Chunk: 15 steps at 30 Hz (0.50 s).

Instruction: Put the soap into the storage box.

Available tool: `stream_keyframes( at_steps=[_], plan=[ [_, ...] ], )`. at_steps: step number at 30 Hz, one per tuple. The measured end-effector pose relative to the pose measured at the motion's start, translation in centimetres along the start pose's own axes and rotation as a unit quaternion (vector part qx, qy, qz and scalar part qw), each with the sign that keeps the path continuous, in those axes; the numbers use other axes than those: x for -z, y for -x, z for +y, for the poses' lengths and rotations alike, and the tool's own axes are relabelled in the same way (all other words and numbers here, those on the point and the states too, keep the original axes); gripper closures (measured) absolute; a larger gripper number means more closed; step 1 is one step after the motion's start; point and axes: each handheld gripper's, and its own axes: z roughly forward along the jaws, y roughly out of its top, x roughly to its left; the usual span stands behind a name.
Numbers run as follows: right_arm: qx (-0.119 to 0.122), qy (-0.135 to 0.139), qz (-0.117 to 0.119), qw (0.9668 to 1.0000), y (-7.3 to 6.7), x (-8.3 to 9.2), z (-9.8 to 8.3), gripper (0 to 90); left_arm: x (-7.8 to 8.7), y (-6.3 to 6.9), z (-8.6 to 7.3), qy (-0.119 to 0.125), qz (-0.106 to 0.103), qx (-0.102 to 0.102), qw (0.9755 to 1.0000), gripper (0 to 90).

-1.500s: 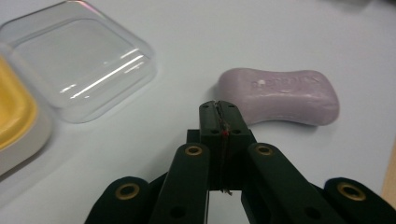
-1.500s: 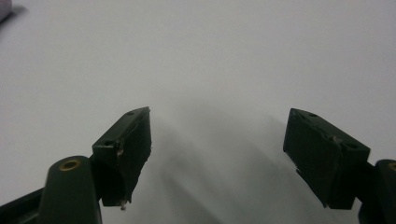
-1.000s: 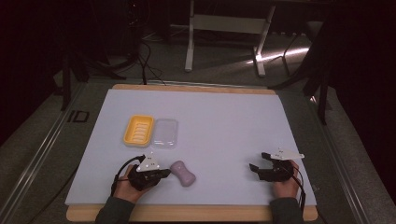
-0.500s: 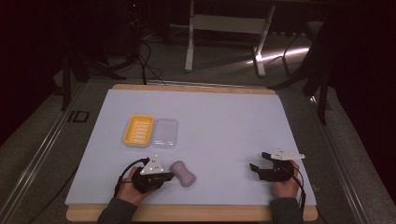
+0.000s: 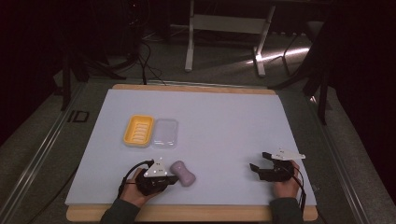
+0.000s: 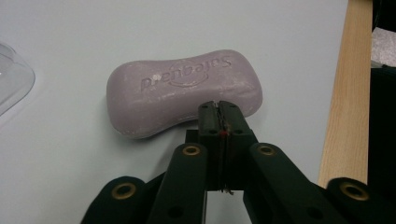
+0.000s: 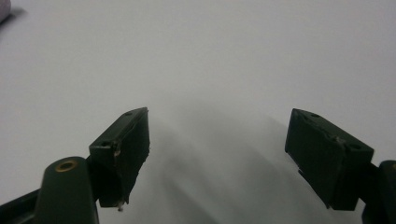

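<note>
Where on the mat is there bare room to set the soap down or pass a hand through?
Bare mat runs between the soap bar and the right gripper, across the middle, and along the far edge behind the yellow soap dish and clear lid. It is crowded near the left gripper, whose shut jaws sit right against the soap.

Left black two-jaw gripper held low at the near left, jaws pressed together with nothing between them, tips pointing right; left hand wraps its body, sleeve entering from the bottom edge. Right black two-jaw gripper rests near right, jaws spread wide apart, pointing left, right hand behind it
</note>
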Motion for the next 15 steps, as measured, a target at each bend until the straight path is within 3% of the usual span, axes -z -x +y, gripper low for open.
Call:
stream_keyframes(
  at_steps=[4,10,15],
  plan=[
    [0.003,0.001,0.0,1.0,-0.02,-0.01,-0.01,21.3,-0.09,-0.1,-0.06,-0.002,-0.002,0.002,1.0,87.9],
    [0.006,-0.001,-0.001,1.0,-0.1,-0.04,0.01,21.3,-0.1,0.31,-0.1,0.022,-0.046,-0.015,0.9986,78.4],
    [0.007,-0.001,-0.001,1.0,-0.11,-0.04,0.01,21.0,-0.34,0.63,-0.01,0.023,-0.074,-0.03,0.9965,72.9]
  ],
)
